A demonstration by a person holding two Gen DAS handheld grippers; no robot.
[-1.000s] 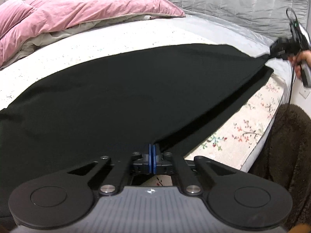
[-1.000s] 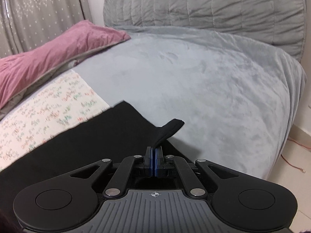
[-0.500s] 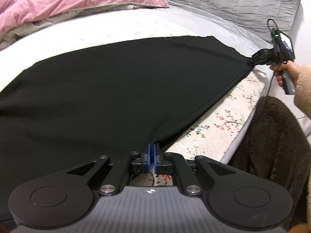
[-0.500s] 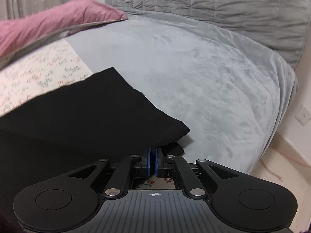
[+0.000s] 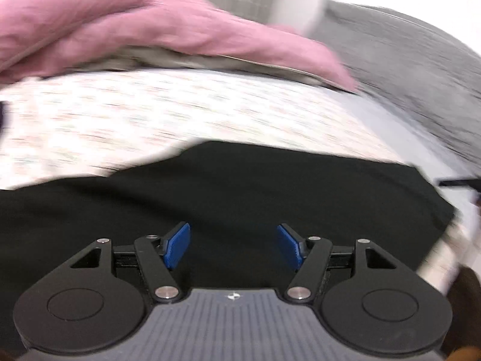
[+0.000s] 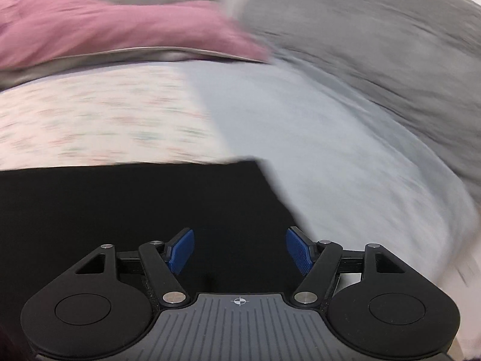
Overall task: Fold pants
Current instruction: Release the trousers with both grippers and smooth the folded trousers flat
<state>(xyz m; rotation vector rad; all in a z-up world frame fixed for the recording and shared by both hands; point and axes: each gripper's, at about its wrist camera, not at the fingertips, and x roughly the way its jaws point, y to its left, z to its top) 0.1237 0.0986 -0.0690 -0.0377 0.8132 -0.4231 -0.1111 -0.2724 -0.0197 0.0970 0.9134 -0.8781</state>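
Evidently releasing: both the left gripper [image 5: 234, 245] and right gripper [image 6: 240, 249] are opening above the black pants [image 5: 240, 192], gripping nothing, leaving them flat for folding.

Black pants [image 5: 240, 186], pink duvet [image 5: 150, 24] — floral sheet [image 5: 150, 114]

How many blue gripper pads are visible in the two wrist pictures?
4. Two blue gripper pads on the left gripper, two on the right gripper, all above the black pants.
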